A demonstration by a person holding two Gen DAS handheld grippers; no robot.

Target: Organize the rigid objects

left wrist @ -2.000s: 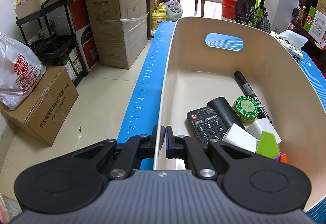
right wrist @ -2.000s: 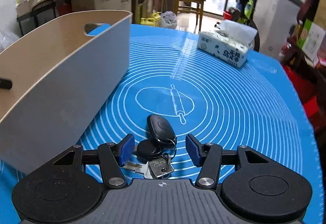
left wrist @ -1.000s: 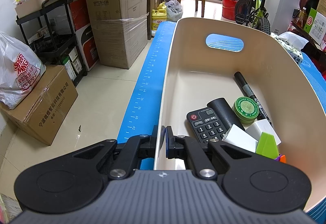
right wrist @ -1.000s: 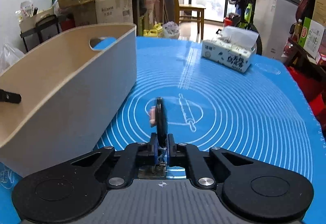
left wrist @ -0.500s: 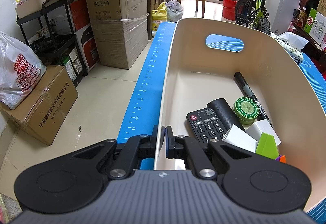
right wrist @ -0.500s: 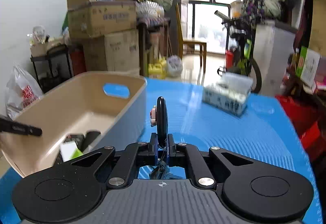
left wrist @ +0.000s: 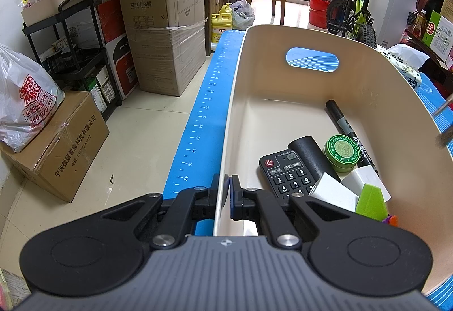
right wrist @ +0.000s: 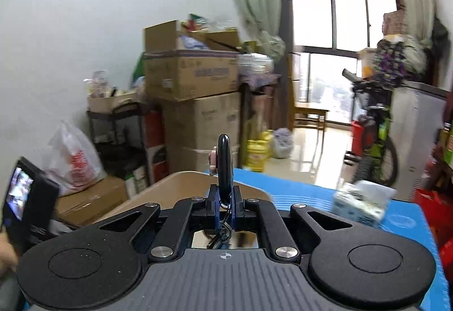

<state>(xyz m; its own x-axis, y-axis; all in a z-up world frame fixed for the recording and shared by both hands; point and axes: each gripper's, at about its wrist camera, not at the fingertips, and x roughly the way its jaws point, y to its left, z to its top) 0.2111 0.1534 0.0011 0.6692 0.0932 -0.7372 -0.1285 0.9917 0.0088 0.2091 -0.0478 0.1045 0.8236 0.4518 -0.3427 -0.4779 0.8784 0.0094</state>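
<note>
My left gripper (left wrist: 225,196) is shut on the near left rim of the cream bin (left wrist: 235,90), one finger on each side of the wall. Inside the bin lie a black remote (left wrist: 284,173), a black cylinder (left wrist: 310,155), a green tin (left wrist: 342,152), a black marker (left wrist: 346,131), white blocks (left wrist: 334,193) and a green block (left wrist: 371,200). In the right wrist view my right gripper (right wrist: 224,206) is shut on a black key fob (right wrist: 224,161) that stands up edge-on, with keys hanging below. It is held high above the bin (right wrist: 181,186).
A tissue pack (right wrist: 361,202) lies on the blue mat (right wrist: 402,223) at the right. The other gripper's camera body (right wrist: 25,197) shows at the left edge. Stacked cardboard boxes (left wrist: 167,36), a black rack (left wrist: 73,47) and a bicycle (left wrist: 356,14) stand on the floor beyond the table.
My right gripper closed on the key fob, lifted it off the mat and swung up and left toward the bin. The left gripper has stayed put on the bin's rim.
</note>
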